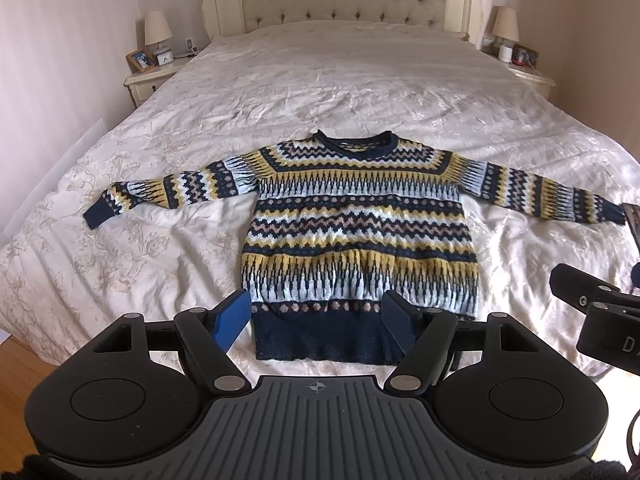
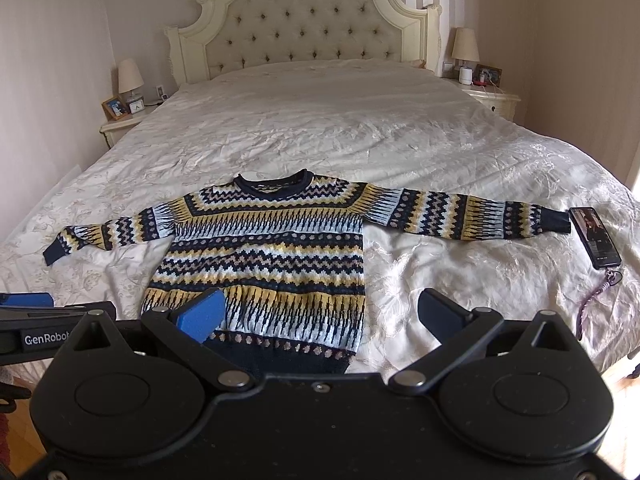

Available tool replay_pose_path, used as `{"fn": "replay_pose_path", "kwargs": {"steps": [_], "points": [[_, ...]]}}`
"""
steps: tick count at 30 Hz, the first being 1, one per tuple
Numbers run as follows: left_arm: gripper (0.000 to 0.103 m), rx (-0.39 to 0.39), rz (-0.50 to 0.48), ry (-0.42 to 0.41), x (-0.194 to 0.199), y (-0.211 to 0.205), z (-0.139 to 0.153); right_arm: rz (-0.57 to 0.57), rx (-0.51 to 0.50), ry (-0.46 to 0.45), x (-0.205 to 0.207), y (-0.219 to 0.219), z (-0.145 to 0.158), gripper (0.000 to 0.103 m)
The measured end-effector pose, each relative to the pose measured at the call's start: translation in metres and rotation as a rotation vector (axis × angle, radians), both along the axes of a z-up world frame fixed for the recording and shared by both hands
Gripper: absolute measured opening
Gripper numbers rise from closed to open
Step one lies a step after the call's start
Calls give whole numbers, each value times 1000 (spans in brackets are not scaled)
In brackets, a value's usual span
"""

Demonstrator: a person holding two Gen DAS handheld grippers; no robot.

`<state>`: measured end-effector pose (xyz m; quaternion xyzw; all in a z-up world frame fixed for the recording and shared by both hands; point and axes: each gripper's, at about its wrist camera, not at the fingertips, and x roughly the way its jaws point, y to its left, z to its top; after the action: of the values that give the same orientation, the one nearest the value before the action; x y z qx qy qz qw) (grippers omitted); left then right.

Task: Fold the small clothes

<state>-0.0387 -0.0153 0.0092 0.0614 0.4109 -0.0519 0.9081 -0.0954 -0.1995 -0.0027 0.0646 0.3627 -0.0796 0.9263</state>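
at the centre of both frames the patterned sweater (image 1: 360, 232) lies flat on the bed (image 1: 320, 92), sleeves spread. the left gripper (image 1: 316, 322) and right gripper (image 2: 320, 316) hover wide apart, empty. only the right view shows the whole phone (image 2: 595, 237) beside the sleeve cuff.
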Motion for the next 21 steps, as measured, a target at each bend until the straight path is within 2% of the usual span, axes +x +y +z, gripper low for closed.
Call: {"fn": "replay_pose_path", "kwargs": {"steps": [21], "points": [[71,-1,1,15,9,5,-3,3,2,4,8,5,-2,102]]}}
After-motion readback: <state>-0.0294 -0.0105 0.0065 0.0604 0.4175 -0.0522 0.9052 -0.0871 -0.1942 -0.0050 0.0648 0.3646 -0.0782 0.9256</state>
